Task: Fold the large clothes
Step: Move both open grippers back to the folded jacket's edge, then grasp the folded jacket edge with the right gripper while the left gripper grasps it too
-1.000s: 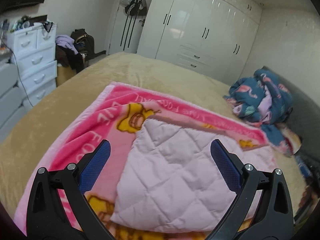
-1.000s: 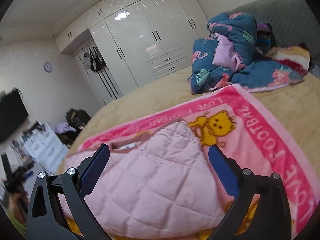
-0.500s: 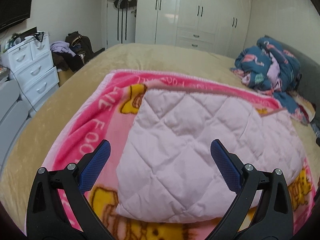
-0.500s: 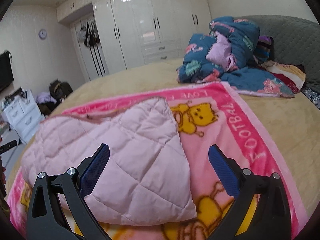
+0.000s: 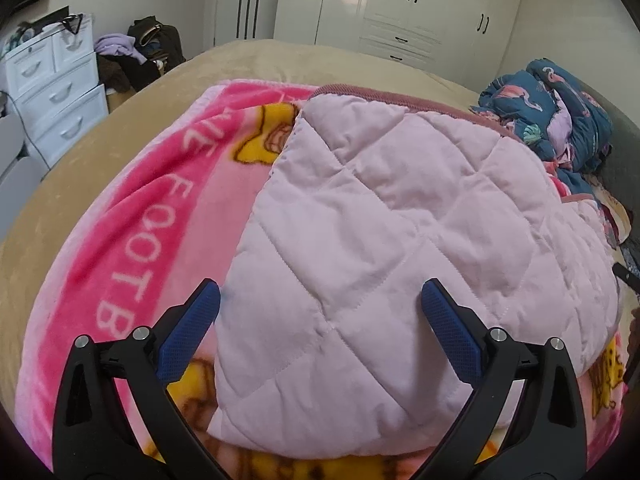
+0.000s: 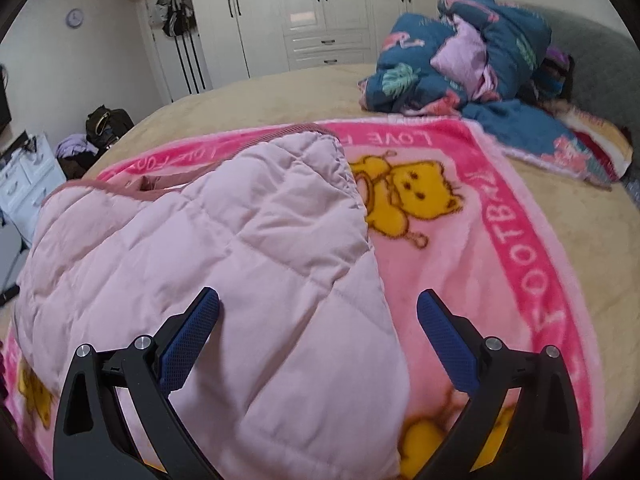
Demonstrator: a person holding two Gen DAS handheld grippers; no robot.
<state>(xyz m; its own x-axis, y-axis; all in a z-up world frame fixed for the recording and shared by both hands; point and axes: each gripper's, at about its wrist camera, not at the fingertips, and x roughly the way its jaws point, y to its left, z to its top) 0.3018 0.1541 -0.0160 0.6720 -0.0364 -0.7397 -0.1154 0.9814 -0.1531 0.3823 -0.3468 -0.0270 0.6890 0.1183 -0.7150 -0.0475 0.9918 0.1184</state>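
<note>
A: Hovering over the pink quilted garment (image 5: 392, 240), we have both the left gripper (image 5: 320, 316) and the right gripper (image 6: 318, 318) spread wide, holding nothing.

B: It lies on the pink blanket (image 6: 500, 248), seemingly folded once; we judge more folds remain.

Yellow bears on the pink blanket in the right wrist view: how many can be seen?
3: one whole bear beside the quilt's far corner, one partly seen at the near edge, one at the left edge. The quilt may hide more.
</note>
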